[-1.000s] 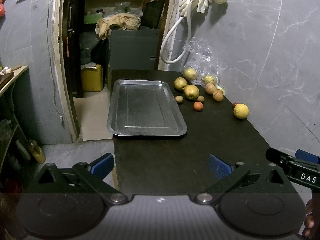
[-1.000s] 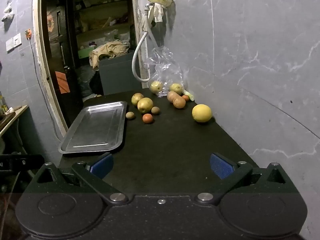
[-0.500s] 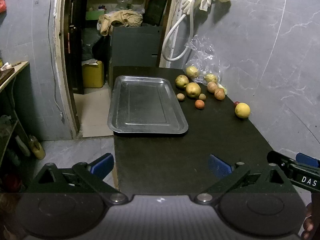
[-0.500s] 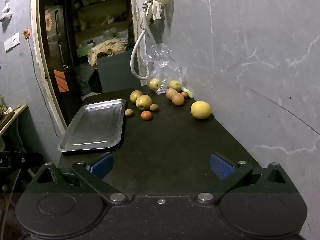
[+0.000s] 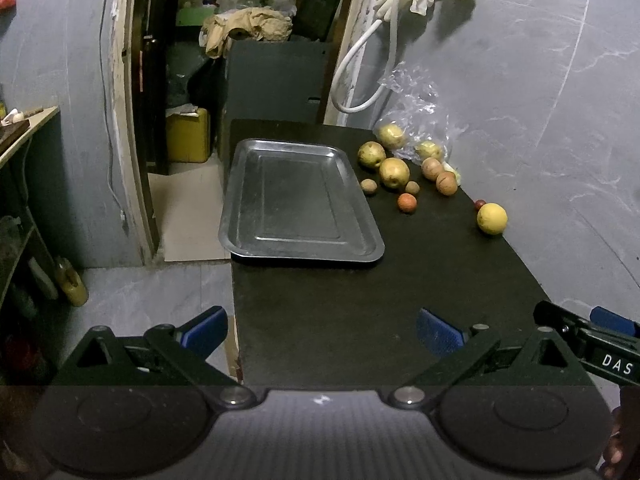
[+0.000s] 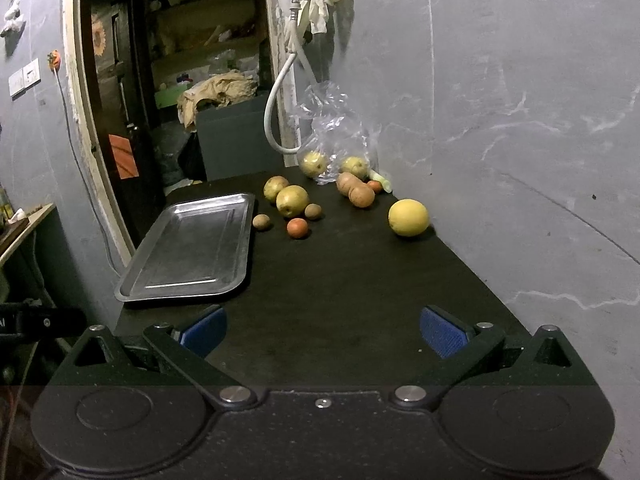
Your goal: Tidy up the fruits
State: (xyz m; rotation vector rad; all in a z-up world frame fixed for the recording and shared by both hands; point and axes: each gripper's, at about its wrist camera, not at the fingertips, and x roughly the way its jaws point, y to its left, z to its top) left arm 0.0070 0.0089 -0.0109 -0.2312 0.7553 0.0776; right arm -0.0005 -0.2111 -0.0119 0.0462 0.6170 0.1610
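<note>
Steel tray (image 5: 298, 200) lies bare; every fruit (image 6: 408, 217) sits right of it on the surface (image 5: 360, 312). Both tools (image 5: 320, 330) (image 6: 322, 328) gape, holding nothing; nothing sorted yet.

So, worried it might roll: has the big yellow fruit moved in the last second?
No. The big yellow fruit keeps its place beside the small red fruit, with the same gap to the tray; only the view shifted.

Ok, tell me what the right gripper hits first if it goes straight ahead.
Nothing close: the right gripper faces bare table. Farther along that line sits the small orange fruit, probably first, though depth is unclear.
</note>
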